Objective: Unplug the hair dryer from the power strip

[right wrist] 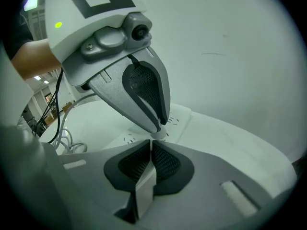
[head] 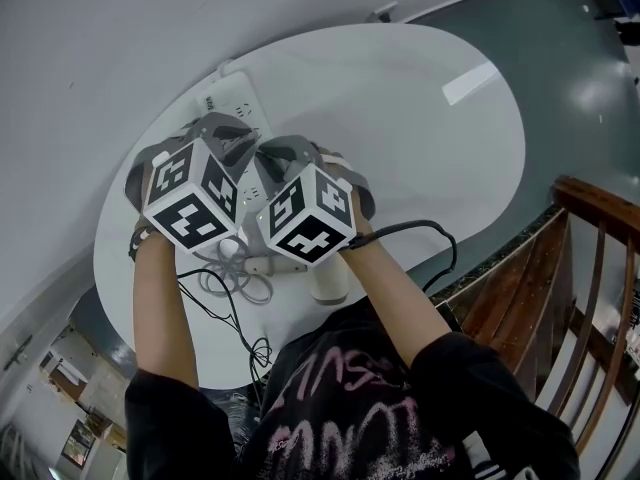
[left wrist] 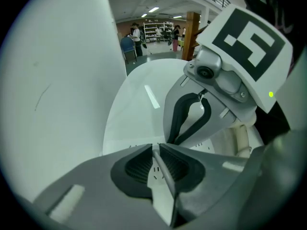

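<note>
A white power strip [head: 233, 101] lies at the far left of the white oval table [head: 420, 138]. Both grippers hang over its near end, tips almost meeting. My left gripper [left wrist: 154, 150] is shut, with only a thin slit between its pads. In the right gripper view the left gripper [right wrist: 158, 127] points down, its tips touching a small white round thing on the strip [right wrist: 181, 118]; I cannot tell whether it is gripped. My right gripper [right wrist: 150, 147] is shut on nothing. The cream hair dryer [head: 328, 284] lies under my right wrist, mostly hidden.
White cable loops [head: 238, 280] and a thin black cord [head: 225, 318] lie at the table's near edge. A thicker black cable [head: 420, 228] arcs right of my arm. A wooden railing [head: 590, 268] stands to the right, a pale wall to the left.
</note>
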Motion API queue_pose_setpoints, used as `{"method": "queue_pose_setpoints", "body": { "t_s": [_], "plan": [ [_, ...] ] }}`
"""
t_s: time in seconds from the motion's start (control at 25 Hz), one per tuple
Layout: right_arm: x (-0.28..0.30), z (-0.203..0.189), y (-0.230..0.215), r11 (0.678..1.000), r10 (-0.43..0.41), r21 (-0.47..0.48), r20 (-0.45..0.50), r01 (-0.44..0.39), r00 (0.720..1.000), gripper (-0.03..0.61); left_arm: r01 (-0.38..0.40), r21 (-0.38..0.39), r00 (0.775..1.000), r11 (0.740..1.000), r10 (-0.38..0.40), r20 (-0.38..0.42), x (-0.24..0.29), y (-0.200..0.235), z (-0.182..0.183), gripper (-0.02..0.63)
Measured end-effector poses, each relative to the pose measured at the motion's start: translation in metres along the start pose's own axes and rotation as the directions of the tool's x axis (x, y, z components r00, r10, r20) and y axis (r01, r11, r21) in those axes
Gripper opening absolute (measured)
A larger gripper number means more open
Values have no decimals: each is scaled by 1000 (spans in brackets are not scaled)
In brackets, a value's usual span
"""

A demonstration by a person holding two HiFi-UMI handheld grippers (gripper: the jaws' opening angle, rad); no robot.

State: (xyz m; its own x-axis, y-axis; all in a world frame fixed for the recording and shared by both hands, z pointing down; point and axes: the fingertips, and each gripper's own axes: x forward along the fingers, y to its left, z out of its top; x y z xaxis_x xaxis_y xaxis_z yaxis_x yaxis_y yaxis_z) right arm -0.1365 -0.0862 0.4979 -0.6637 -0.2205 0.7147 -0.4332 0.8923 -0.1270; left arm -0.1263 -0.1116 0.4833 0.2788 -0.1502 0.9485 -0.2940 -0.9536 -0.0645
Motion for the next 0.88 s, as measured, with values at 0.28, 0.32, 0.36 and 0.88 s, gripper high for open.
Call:
{"method": "queue_pose_setpoints", "body": {
  "t_s": [0.28, 0.32, 0.36, 0.88],
  "plan": [
    [1, 0, -1, 1000, -9, 15, 9, 9, 1000, 25, 38, -93, 998, 995, -32, 60, -2, 3, -2, 48],
    [0, 1, -1, 1000, -9, 17, 9, 8, 1000, 25, 30, -79, 998, 996, -26, 50, -3, 3, -1, 48],
    [0, 1, -1, 1000, -8, 17, 8, 8, 1000, 25, 21, -61, 999, 998, -19, 38, -3, 2, -1, 47],
    [-1, 0, -1, 1000, -20, 20, 12, 19, 1000, 28, 6, -24, 1000, 1000, -6, -10, -5, 0, 2, 41]
  ]
}}
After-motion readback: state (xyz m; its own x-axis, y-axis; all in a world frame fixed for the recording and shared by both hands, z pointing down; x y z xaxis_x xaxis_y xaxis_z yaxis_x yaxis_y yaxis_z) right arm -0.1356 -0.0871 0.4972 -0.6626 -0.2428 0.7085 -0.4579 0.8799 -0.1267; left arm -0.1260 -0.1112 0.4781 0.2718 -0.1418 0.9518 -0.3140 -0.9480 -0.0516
